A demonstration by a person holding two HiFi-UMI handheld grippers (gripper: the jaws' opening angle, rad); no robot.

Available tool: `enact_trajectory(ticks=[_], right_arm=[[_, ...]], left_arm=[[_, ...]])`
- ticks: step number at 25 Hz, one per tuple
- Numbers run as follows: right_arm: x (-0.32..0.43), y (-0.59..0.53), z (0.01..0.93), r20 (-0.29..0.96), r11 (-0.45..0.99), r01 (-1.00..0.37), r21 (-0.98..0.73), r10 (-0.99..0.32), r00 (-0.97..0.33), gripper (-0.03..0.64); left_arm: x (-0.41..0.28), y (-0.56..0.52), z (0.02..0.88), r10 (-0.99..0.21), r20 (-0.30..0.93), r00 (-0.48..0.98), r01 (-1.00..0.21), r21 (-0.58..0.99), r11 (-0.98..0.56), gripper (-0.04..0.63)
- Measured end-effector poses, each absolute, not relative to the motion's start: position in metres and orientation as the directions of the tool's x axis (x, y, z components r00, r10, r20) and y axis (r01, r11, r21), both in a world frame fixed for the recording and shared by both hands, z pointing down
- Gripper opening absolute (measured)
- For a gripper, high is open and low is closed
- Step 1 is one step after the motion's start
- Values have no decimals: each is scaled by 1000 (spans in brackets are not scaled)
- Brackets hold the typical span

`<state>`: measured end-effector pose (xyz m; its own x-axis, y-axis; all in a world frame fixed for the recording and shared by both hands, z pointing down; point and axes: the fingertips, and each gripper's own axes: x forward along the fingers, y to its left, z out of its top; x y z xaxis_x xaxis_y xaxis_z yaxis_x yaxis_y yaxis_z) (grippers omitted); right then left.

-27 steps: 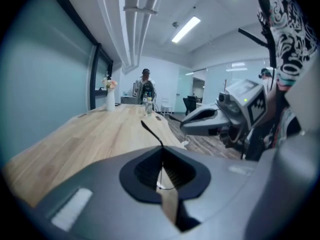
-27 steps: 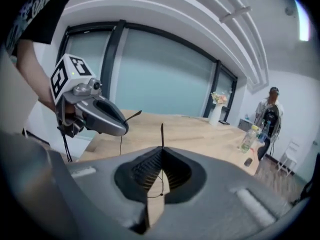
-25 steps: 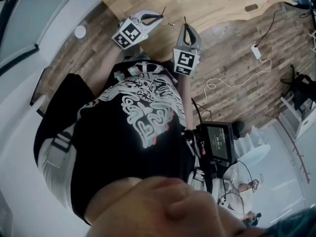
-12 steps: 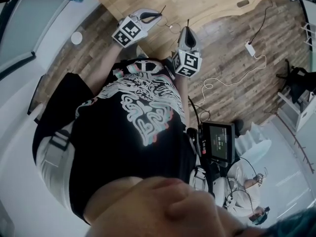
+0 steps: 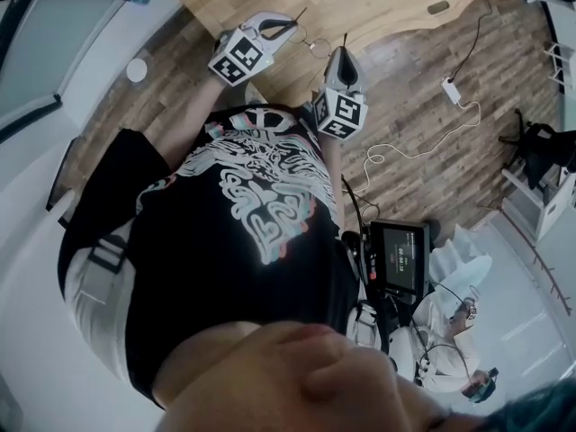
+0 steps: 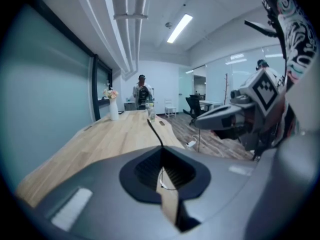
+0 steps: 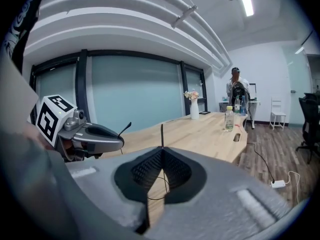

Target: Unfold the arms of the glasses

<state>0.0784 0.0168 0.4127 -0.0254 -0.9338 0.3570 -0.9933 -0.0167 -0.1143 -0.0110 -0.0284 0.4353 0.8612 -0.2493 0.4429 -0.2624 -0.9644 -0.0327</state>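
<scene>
Both grippers had drifted a little to the right in the head view over the last second, and the right one's marker cube had turned to show two faces. The left gripper (image 5: 290, 23) and the right gripper (image 5: 345, 45) were held close together, near the edge of a wooden table (image 5: 387, 3). The thin wire glasses (image 5: 317, 46) hung between them in the air, over the table edge.

Seen from the left gripper view, that gripper's jaws were closed tight on one dark arm of the glasses, which stuck out forward past the tips. A bit of wire rim showed in the dark pocket behind the jaws. Seen from the right gripper view, its jaws were likewise clamped together on the other arm, which pointed straight up from the tips, with a loop of rim below.

Farther along the table stood a bottle (image 7: 229, 119) and a white vase (image 7: 194, 109) of flowers. A white cable (image 5: 414, 147) lay on the plank floor (image 5: 432, 160).
</scene>
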Motion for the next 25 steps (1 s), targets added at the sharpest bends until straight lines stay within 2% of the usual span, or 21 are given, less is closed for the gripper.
enact_trajectory(ticks=[9, 25], right_arm=[[79, 14, 418, 350, -5, -992, -124, -936, -39, 0], [72, 22, 404, 338, -3, -994, -110, -941, -34, 0]], left_arm=[[-13, -34, 439, -288, 442, 849, -299, -46, -953, -9], [-21, -27, 426, -291, 428, 856, -296, -58, -953, -9]])
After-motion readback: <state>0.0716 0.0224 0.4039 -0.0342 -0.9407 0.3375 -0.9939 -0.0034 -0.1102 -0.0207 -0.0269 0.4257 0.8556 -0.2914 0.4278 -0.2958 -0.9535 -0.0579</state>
